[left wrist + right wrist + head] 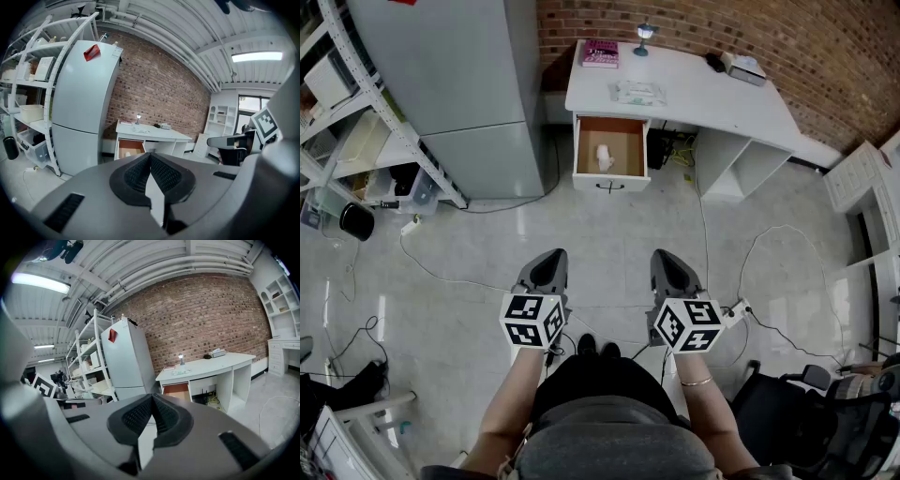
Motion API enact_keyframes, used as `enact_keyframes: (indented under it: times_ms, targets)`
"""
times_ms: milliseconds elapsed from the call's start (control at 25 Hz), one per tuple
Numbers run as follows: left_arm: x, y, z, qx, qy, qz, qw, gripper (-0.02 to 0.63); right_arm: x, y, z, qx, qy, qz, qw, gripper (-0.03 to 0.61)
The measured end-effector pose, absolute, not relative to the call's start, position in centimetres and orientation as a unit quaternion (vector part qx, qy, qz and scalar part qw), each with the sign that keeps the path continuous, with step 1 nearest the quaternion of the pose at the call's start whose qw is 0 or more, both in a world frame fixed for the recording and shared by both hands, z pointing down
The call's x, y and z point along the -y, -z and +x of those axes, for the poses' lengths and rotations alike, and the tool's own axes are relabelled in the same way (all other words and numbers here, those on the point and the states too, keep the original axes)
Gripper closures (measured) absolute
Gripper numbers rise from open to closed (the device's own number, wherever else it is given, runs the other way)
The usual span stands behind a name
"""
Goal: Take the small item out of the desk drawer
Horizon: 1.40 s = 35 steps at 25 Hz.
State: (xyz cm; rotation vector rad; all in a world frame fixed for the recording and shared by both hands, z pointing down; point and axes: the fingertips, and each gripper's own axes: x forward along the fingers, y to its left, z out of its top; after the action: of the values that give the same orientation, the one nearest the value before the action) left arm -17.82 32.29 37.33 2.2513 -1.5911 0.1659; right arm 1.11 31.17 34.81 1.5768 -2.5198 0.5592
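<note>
head view: the desk (703, 98) is seen well ahead across the floor, with its drawer (630, 141) already pulled open
small item (604, 157): a pale thing lying inside the drawer, exact kind can't be told from here
left gripper (551, 255): jaws pressed together, nothing held
right gripper (666, 255): same deal, closed up and empty
step: looks like the approach, both tools are held low by the body
next: the desk has to be reached, then one pair of jaws opened and lowered over the item

head view steeply down, far off; both gripper views level, facing same distant desk (694, 94).
</note>
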Motion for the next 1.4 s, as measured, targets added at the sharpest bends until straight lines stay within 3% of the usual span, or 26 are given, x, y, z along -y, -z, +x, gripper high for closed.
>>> enact_keyframes:
  times_ms: [1040,1400]
  targets:
    - [-30.1,-37.4,-17.6,0.550,-0.053,0.813,0.183,0.588,-29.8,-36.0,2.4,0.808,-0.213,0.548,0.045,0.574]
    - [-25.3,-38.4,-16.9,0.559,-0.062,0.804,0.193,0.503,-24.0,-36.8,3.5,0.813,-0.224,0.537,0.034,0.574]
